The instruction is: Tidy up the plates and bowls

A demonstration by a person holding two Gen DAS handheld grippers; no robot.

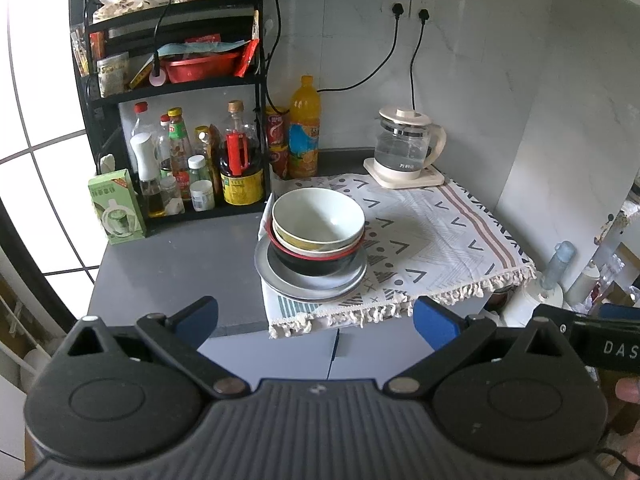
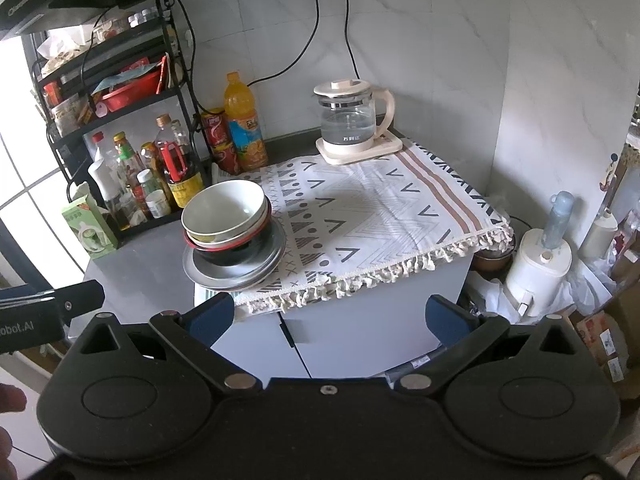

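Nested bowls (image 1: 318,226) sit on stacked plates (image 1: 310,280) at the patterned cloth's (image 1: 432,240) near left corner on the table (image 1: 176,276). Left gripper (image 1: 316,320) and right gripper (image 2: 330,316) hover near, jaws released.

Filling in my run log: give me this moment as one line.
left tool: open, empty | right tool: open, empty | bowls nested on plates at cloth edge | both tools short of stack
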